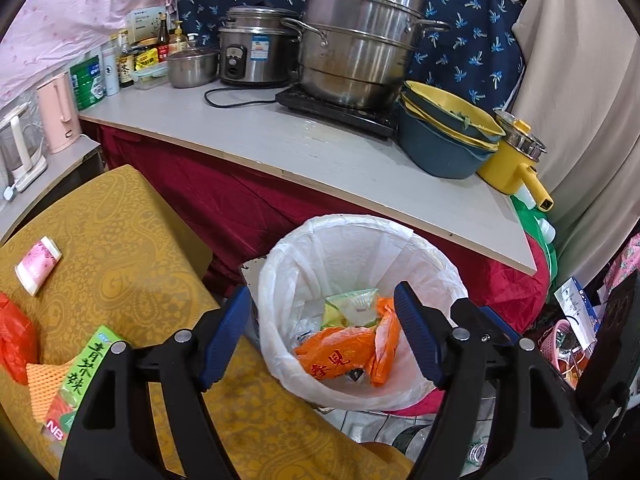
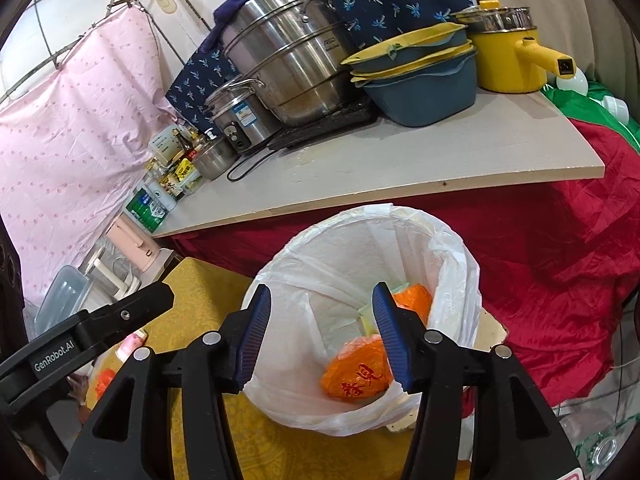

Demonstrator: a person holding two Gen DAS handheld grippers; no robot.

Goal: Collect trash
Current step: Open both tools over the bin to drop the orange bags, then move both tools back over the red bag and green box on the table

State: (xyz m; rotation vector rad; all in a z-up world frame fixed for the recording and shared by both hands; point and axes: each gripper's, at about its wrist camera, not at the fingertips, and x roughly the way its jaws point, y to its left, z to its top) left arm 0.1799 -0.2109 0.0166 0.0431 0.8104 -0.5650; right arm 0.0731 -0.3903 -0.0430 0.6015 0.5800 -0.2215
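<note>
Both grippers — left gripper (image 1: 320, 336), right gripper (image 2: 320, 338) — agape above bin (image 1: 400, 236)

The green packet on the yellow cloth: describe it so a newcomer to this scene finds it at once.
Start at the white-lined trash bin, then move left onto the yellow patterned cloth. The green packet lies near its front edge, on orange foam netting. Unlike the red bag and pink tissue pack nearby, it bears dark Chinese characters.

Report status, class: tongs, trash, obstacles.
Left tongs and right tongs open, empty, over white-lined bin. Orange printed bag inside. Green box on yellow cloth. Nothing blocking.
</note>
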